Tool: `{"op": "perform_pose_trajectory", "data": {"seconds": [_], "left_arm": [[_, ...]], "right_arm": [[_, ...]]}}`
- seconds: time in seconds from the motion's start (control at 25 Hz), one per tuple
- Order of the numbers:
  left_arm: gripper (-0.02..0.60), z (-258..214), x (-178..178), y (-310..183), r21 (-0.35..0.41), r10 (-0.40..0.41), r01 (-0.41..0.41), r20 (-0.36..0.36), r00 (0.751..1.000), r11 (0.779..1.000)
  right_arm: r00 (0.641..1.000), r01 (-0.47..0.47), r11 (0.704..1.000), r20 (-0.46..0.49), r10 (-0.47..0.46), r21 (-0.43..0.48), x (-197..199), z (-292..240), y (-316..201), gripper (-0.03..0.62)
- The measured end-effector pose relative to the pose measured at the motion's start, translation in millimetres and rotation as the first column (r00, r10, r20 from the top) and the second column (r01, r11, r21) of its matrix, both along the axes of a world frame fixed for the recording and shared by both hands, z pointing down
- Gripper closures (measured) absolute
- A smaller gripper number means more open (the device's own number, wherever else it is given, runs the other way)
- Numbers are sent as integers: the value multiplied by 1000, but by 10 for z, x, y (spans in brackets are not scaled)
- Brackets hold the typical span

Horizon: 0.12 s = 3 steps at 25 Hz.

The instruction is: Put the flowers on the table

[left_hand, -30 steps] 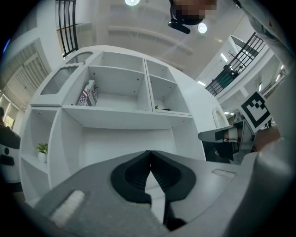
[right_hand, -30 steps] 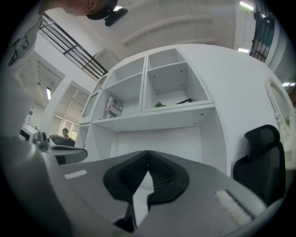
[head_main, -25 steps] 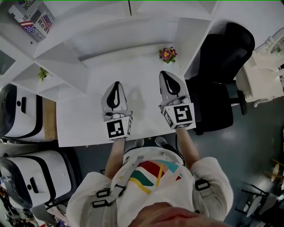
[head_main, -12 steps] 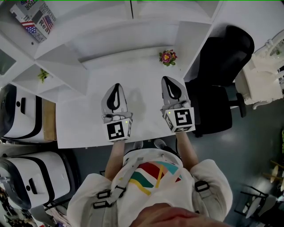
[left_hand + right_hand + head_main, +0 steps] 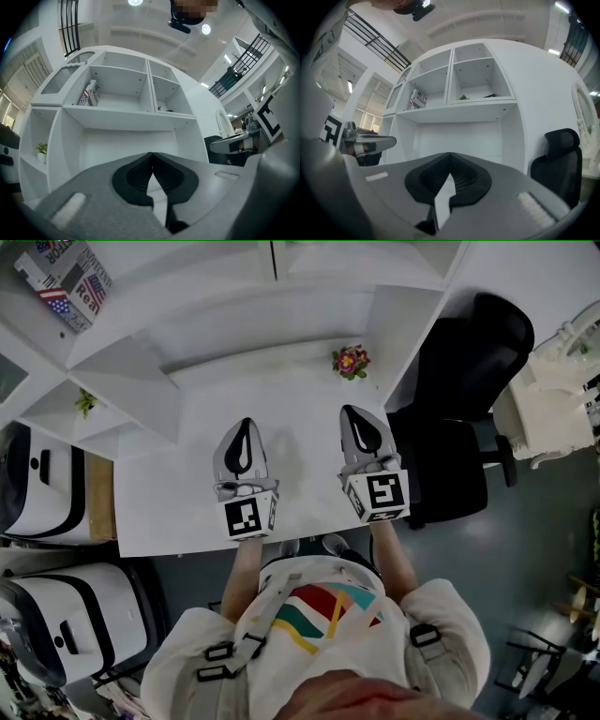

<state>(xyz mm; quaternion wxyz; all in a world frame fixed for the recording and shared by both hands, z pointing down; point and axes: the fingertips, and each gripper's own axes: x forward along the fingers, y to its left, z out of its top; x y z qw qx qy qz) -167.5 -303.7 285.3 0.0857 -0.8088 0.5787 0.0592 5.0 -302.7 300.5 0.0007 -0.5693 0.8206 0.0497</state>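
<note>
Hovering closed, left gripper [image 5: 246, 424], right gripper [image 5: 352, 412], apparently one flower bunch [image 5: 351, 360]

An office: white desk [image 5: 169, 507], shelving [image 5: 225, 324]; black swivel chair [image 5: 469, 362]

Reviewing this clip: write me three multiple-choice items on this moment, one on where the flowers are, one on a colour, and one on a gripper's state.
1. Where are the flowers?
A. at the back right of the white table
B. on the top shelf
C. on the floor

2. What colour is the chair beside the table?
A. white
B. black
C. red

3. How do the jaws of the right hand-held gripper stand?
A. wide apart
B. closed on a stem
C. together, nothing between them

Answers:
1 A, the head view shows them on the tabletop near the partition.
2 B, its seat and back are black.
3 C, the right gripper view shows the tips meeting, empty.
</note>
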Motion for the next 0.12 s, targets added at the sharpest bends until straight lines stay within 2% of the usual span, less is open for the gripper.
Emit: {"op": "perform_pose_trajectory", "data": {"seconds": [0.12], "left_arm": [[580,17,4,-2,-4,0,0,0,1000,1000]], "right_arm": [[1000,1,1000,3,-1,-4,4,17,5,594]]}}
